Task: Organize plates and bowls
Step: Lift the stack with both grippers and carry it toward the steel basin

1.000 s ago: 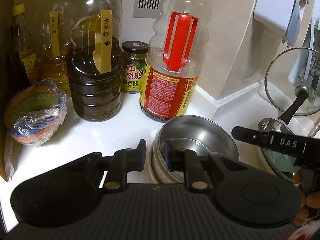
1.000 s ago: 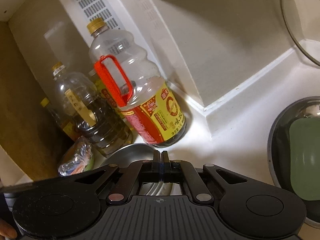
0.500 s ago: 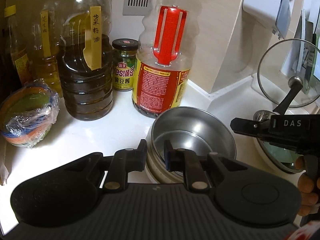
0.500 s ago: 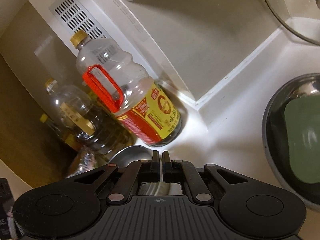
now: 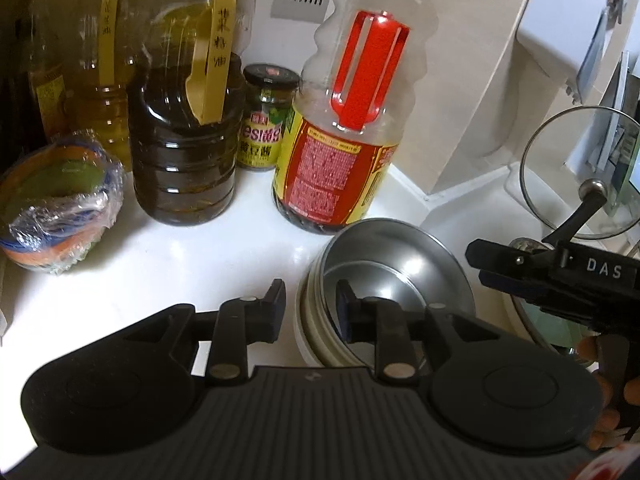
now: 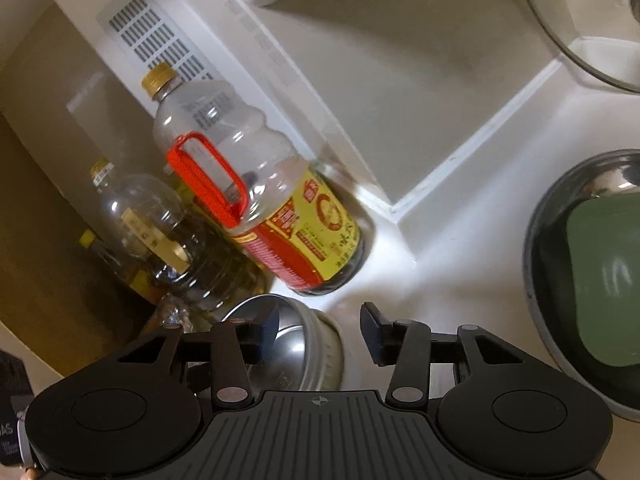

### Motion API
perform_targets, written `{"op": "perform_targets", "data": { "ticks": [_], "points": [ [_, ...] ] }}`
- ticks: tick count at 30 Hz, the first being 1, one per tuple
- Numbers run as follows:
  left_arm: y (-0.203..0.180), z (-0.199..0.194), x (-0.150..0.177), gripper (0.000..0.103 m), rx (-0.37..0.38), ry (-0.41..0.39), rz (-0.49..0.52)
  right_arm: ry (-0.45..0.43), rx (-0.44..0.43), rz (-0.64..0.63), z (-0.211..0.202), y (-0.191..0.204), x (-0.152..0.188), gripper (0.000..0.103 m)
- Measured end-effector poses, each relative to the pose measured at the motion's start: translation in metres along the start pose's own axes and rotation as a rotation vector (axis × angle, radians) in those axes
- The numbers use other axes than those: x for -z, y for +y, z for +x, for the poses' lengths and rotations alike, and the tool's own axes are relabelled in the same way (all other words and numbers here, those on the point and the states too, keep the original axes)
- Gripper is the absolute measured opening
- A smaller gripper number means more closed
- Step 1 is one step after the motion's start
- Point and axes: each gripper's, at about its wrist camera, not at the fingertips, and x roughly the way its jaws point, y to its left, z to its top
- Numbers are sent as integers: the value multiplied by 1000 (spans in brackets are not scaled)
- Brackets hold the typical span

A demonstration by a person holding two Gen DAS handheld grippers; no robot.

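A steel bowl (image 5: 396,276) sits nested in a cream-rimmed bowl on the white counter, just in front of the red-handled bottle. My left gripper (image 5: 310,304) straddles the stack's left rim, one finger outside and one inside. Its jaws are opening and the pads stand just off the rim. In the right wrist view the same steel bowl (image 6: 300,344) lies under my right gripper (image 6: 320,330). Those jaws are opening too, wide apart over the bowl's right rim and touching nothing. The right gripper (image 5: 478,262) also shows from the side, just right of the bowl.
Behind the bowl stand the red-handled bottle (image 5: 344,152), a dark oil jug (image 5: 184,148), a sauce jar (image 5: 266,120) and more bottles. Film-wrapped bowls (image 5: 60,216) sit far left. A pan holding a green dish (image 6: 600,280) and a glass lid (image 5: 576,176) are at the right.
My right gripper's jaws, shut over the bowl in both earlier frames, have sprung wide apart. My left gripper's jaws have widened a little around the rim. The bowl stack has stayed put.
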Motion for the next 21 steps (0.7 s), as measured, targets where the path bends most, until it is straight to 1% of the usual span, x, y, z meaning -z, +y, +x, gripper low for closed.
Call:
{"op": "perform_targets", "data": {
  "ticks": [2, 7, 12, 14, 18, 21],
  "points": [
    [2, 4, -1, 24, 11, 19, -15, 22, 5, -6, 6, 1, 0, 45],
    [5, 13, 1, 24, 31, 60, -43, 83, 13, 30, 21, -3, 7, 45],
    [6, 18, 3, 24, 43, 72, -41, 125, 33, 46, 31, -5, 13, 45],
    [6, 18, 4, 24, 44, 71, -35, 129, 32, 47, 32, -4, 15, 44],
    [4, 19, 5, 25, 44, 70, -19, 127, 59, 30, 32, -1, 17, 37],
    [2, 19, 6, 26, 42, 68, -6, 125, 73, 16, 31, 1, 19, 36]
  ]
}}
